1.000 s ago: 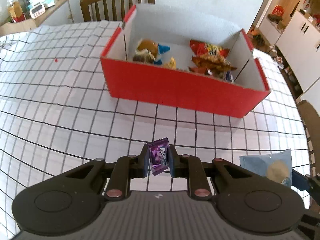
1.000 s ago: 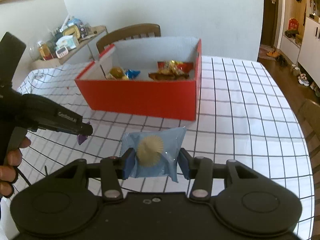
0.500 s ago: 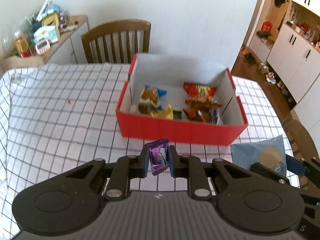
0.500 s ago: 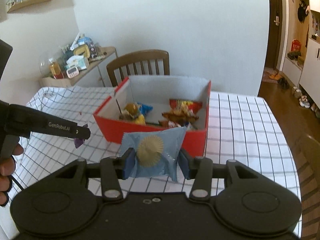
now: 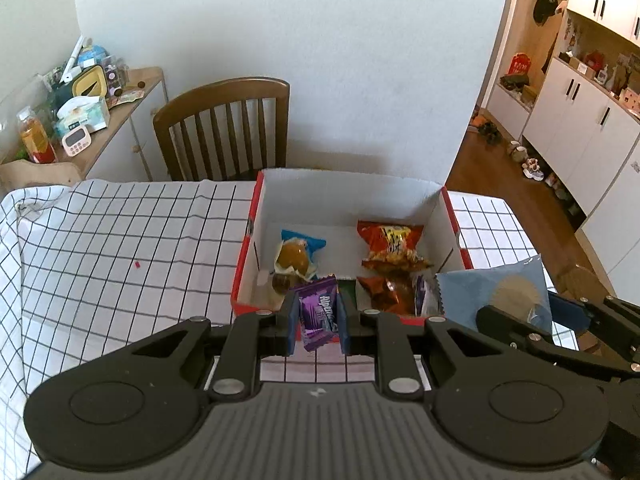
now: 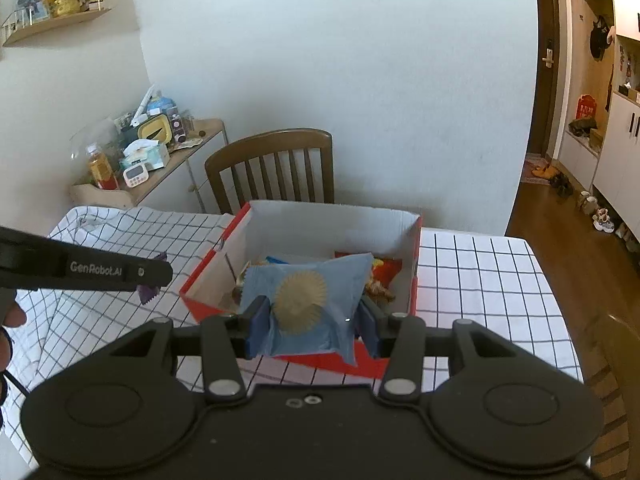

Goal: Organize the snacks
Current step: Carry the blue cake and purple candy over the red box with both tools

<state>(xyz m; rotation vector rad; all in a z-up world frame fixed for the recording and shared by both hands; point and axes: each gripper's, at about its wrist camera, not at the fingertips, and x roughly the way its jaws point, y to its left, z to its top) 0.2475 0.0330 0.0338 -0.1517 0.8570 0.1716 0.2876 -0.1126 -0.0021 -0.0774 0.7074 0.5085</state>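
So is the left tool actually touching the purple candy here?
Touching. The left wrist view shows the left tool with both blue pads pressed against the sides of the purple candy, holding it off the table.

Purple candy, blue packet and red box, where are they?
purple candy (image 5: 319,309), left wrist view, middle of its wrapper
blue packet (image 6: 306,304), right wrist view, on the round cookie inside
red box (image 5: 241,267), left wrist view, its left wall

A box (image 5: 248,280) stands on the surface (image 5: 120,240), with a chair (image 5: 224,128) behind it and a cabinet (image 5: 132,120) to the chair's left. Snack packets (image 5: 390,240) lie inside the box. The left tool (image 5: 318,318) holds a candy bar (image 5: 318,312) before the box's near wall; the right tool (image 6: 310,322), to its right, holds a pouch (image 6: 304,300) over that wall.
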